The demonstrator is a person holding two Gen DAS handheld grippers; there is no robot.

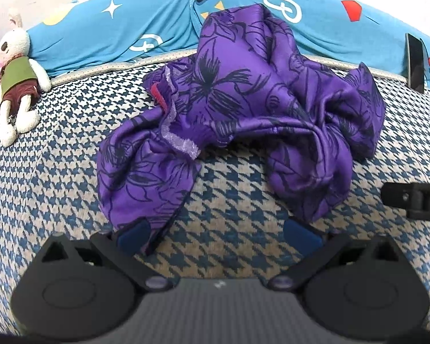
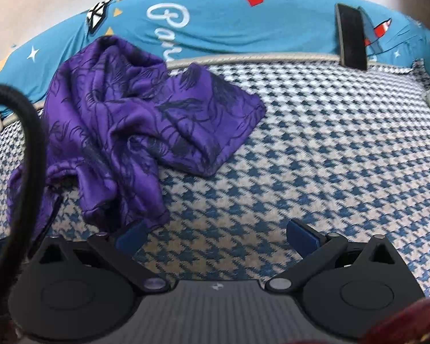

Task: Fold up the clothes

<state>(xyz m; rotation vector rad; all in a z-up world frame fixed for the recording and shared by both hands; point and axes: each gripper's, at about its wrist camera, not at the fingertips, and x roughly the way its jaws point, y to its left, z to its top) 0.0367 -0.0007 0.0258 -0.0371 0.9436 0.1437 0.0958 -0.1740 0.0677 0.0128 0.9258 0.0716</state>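
Purple garment [image 1: 238, 132] crumpled just ahead of open left hand-held gripper [image 1: 218, 236].

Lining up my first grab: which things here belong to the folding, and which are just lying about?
Job:
purple floral garment, crumpled on the houndstooth cover
left gripper and right gripper, jaws open

Lying about:
stuffed rabbit
black phone
blue patterned bolster
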